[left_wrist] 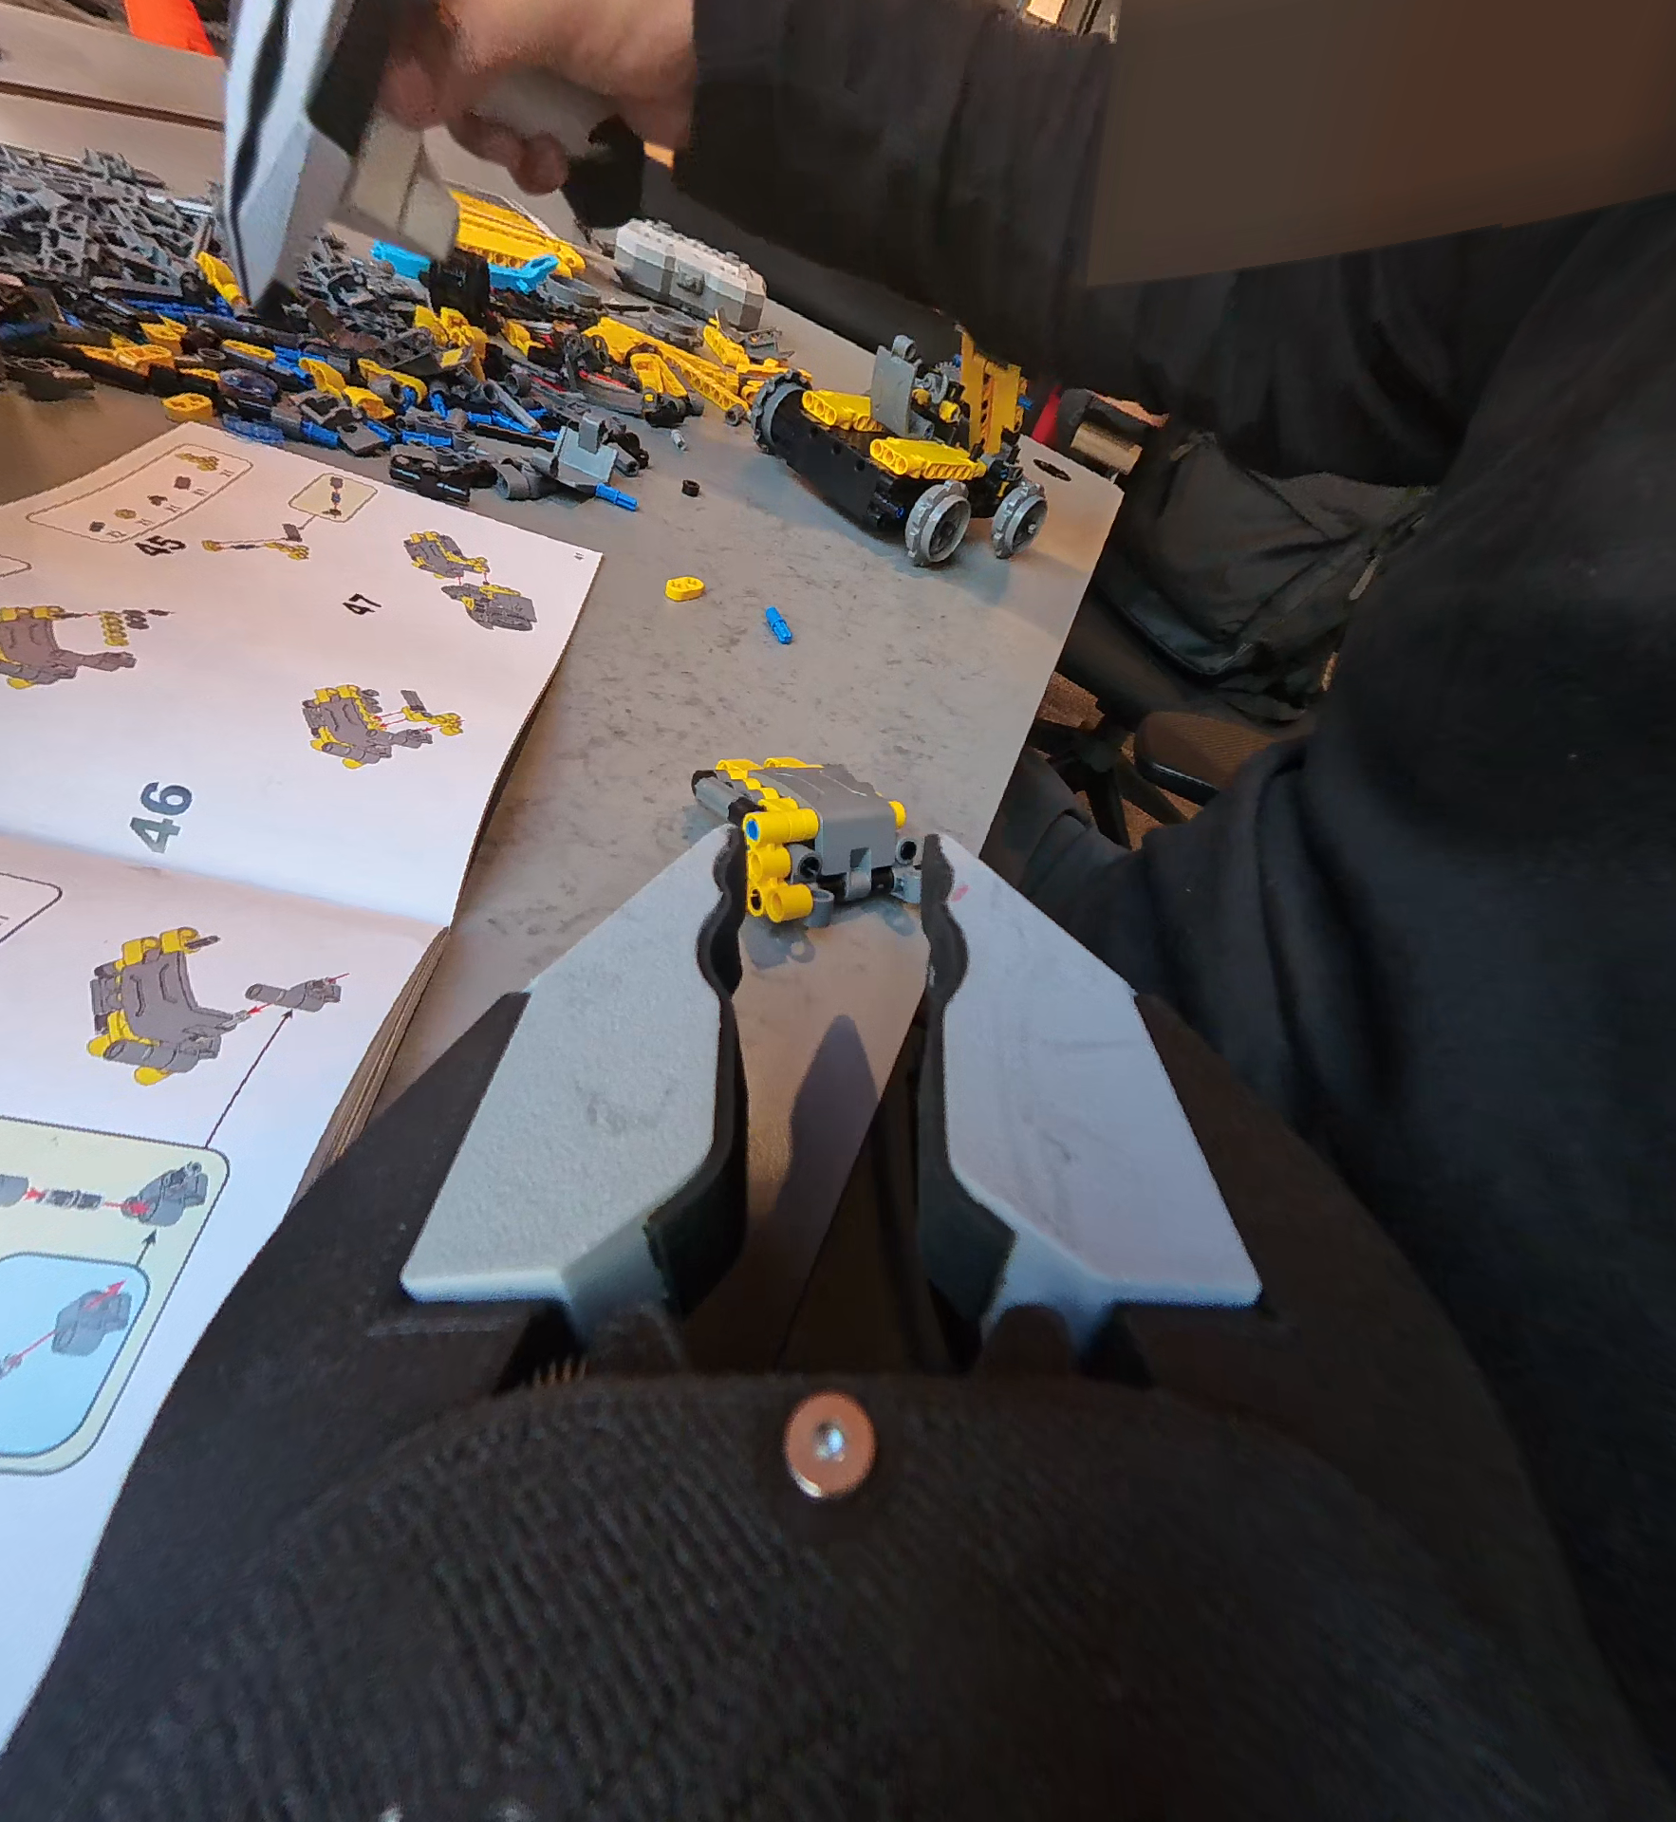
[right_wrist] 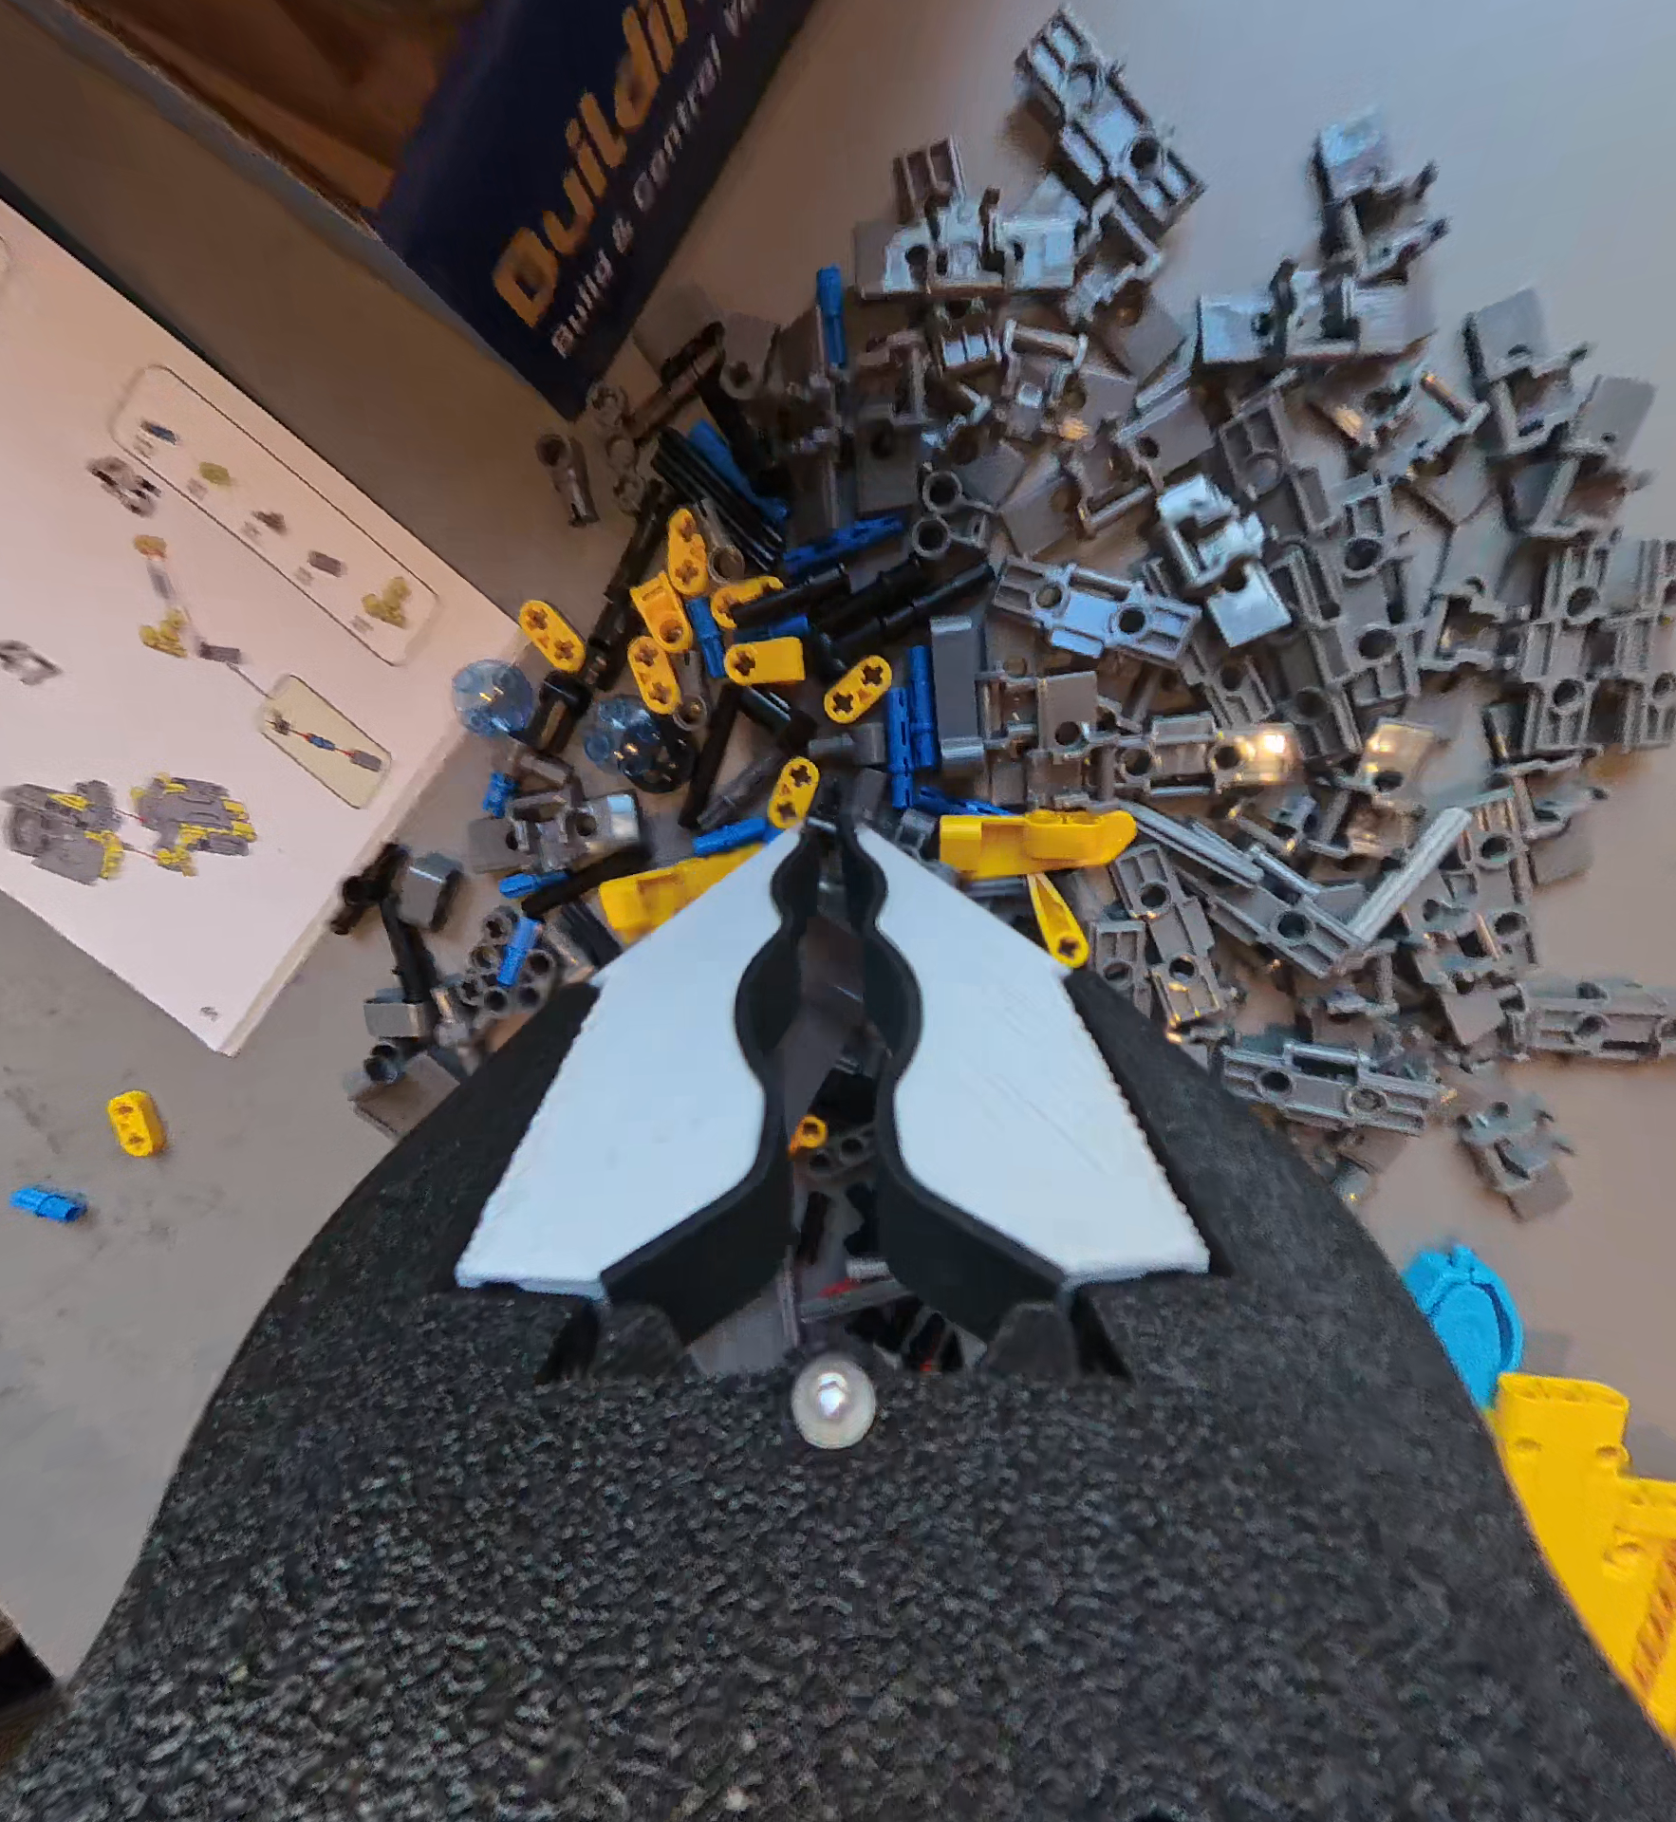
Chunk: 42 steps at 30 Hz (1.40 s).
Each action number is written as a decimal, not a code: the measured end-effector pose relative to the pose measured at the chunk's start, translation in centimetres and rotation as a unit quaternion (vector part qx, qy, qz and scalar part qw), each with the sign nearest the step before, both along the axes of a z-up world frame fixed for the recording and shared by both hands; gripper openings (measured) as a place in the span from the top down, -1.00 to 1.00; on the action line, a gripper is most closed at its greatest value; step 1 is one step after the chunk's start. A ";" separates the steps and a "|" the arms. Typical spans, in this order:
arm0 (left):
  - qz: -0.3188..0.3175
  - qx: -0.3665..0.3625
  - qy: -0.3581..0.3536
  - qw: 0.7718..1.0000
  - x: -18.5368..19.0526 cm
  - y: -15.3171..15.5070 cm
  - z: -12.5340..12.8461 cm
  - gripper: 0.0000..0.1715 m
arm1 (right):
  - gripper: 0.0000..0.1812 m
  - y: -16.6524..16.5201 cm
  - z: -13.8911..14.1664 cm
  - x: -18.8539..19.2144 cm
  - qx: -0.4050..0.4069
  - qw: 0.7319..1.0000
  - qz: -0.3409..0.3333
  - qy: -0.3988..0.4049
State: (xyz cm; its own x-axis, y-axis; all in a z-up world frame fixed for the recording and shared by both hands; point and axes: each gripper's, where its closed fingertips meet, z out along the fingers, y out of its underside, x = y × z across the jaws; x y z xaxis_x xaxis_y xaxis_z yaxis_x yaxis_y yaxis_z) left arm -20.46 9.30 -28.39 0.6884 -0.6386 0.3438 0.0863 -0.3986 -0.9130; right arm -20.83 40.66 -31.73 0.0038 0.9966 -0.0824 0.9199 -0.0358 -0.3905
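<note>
Gripping a yellow-grey assembly (left_wrist: 807, 838), left hand-held gripper (left_wrist: 829, 873) rests on grey table (left_wrist: 775, 690); right hand-held gripper (right_wrist: 826, 838) clenched.

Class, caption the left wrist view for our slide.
Left gripper grips a small yellow-and-grey brick assembly beside an open instruction booklet.

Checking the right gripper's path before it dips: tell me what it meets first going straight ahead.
The right gripper, fingers nearly touching, points into the loose brick pile. First in line looks like the small black and grey pieces at its tips, beside a yellow two-hole connector; depth is unclear.
</note>
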 end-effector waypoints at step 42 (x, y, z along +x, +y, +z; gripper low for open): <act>-0.008 -0.011 -0.011 1.000 0.1 -0.1 0.0 0.62 | 0.89 -0.2 -0.9 -0.2 0.083 0.989 0.126 -0.010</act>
